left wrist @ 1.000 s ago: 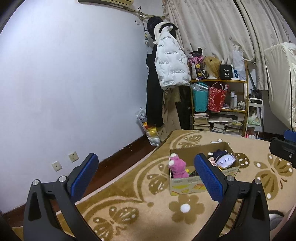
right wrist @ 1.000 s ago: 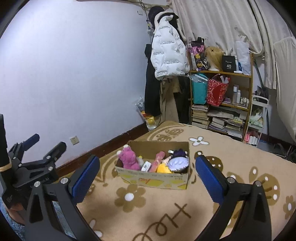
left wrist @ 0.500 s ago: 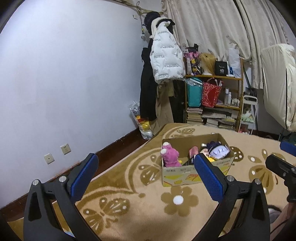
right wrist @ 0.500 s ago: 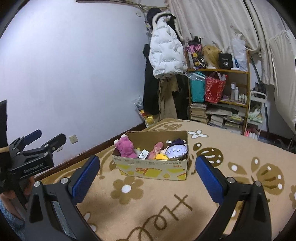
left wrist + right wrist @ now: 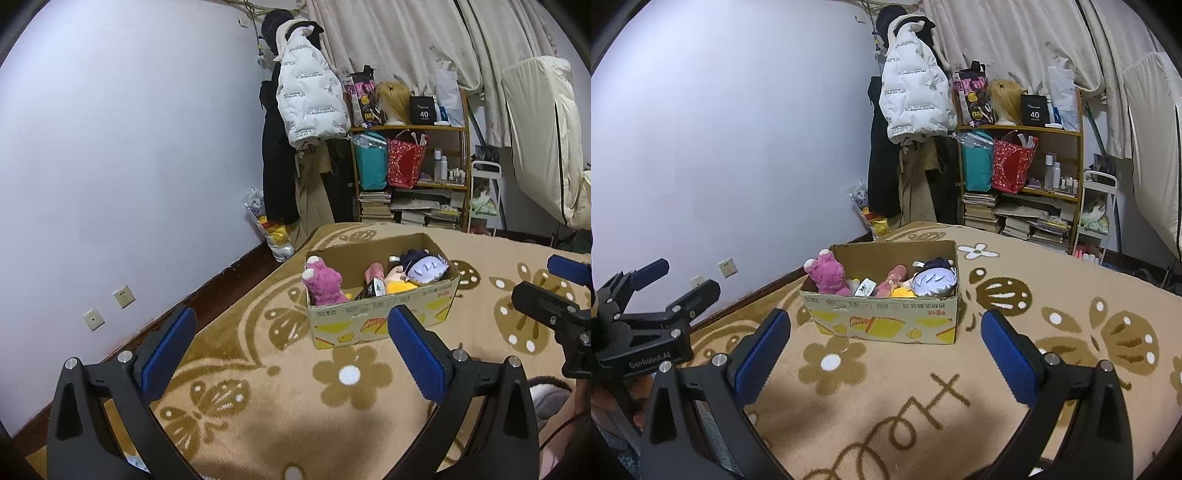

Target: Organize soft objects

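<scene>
Both grippers, jaws wide and empty, have drawn nearer the cardboard box (image 5: pixel 882 314); plush toys (image 5: pixel 827 275) lie inside it on the blanket (image 5: pixel 1015 376)

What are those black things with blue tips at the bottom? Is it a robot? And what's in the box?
No robot. A person holds two grabber tools, one in each hand, and each carries a camera looking along its fingers. One picture is from the left gripper, the other from the right gripper. Both are open and hold nothing. Each also shows in the other's picture, at the edge. On the carpet stands a cardboard box with soft toys inside: a pink plush and a round pale purple plush, among others.
</scene>
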`<move>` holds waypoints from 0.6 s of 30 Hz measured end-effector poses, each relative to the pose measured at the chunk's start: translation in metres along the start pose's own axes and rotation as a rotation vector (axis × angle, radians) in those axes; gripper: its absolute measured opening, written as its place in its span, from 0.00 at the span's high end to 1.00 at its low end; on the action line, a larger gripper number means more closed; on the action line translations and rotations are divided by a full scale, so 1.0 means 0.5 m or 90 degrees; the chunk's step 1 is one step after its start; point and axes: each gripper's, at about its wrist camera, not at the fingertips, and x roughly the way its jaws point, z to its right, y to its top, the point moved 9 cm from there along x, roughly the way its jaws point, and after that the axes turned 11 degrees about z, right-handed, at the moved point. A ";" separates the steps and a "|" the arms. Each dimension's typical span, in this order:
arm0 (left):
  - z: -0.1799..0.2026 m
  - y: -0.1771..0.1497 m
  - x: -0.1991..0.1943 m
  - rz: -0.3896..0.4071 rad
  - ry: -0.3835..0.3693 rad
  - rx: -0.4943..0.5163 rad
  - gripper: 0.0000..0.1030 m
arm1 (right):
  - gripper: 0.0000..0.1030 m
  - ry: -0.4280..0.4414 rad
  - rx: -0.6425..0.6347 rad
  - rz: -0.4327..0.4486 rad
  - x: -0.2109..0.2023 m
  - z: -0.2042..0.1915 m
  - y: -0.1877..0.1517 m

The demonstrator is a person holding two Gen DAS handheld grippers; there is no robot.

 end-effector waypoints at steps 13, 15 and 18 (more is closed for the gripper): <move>0.003 0.000 -0.001 0.000 -0.002 0.001 0.01 | 0.00 0.000 -0.001 -0.001 0.003 -0.001 -0.004; 0.001 -0.001 0.000 -0.003 -0.005 0.002 0.01 | 0.00 0.002 0.000 -0.001 0.001 0.000 -0.007; 0.002 -0.003 0.002 -0.007 -0.007 0.006 0.01 | 0.00 0.000 0.001 0.000 0.001 0.001 -0.006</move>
